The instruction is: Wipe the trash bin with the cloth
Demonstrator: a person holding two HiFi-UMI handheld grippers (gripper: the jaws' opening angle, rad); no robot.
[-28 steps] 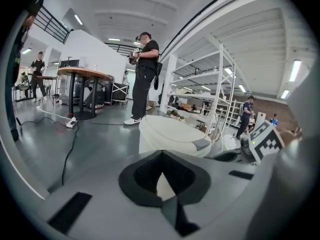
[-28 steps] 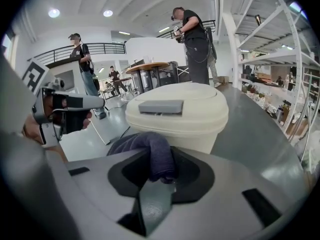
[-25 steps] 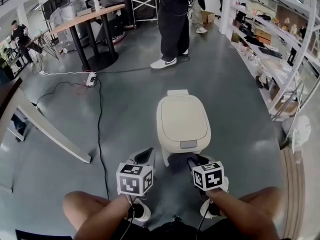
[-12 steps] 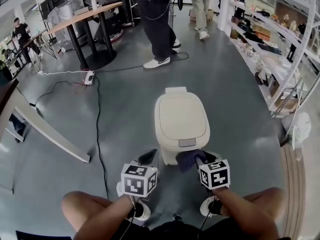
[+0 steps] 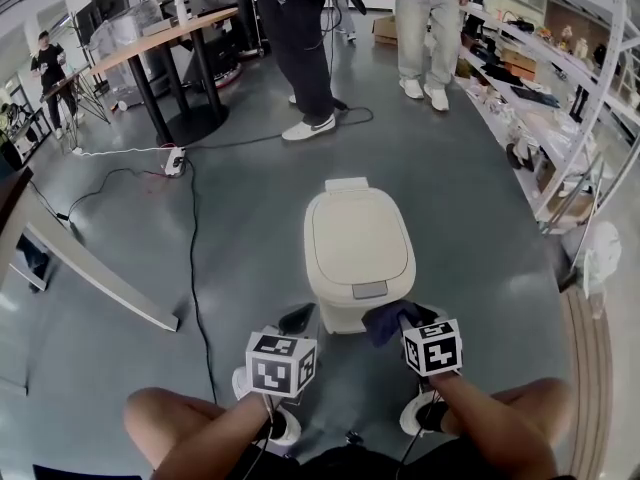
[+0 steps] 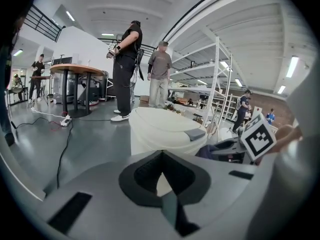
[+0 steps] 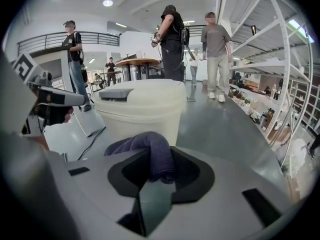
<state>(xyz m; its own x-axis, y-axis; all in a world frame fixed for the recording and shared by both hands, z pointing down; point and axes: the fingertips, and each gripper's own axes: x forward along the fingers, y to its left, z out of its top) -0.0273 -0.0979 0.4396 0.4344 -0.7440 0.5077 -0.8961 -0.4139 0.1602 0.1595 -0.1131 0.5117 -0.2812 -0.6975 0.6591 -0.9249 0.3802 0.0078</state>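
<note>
The trash bin (image 5: 358,253) and the floor (image 5: 240,228) are viewed steeply from above by the head camera, and the same bin is seen close, low and level from its near-left and near-right sides in the two gripper views.

Cream trash bin (image 5: 358,243) stands upright, lid shut; bunched purple cloth (image 5: 383,324) sits just beside its front.

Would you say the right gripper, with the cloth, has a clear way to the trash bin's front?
Probably yes: the right gripper, shut on the cloth, sits just before the trash bin and its front wall, with nothing between them.
</note>
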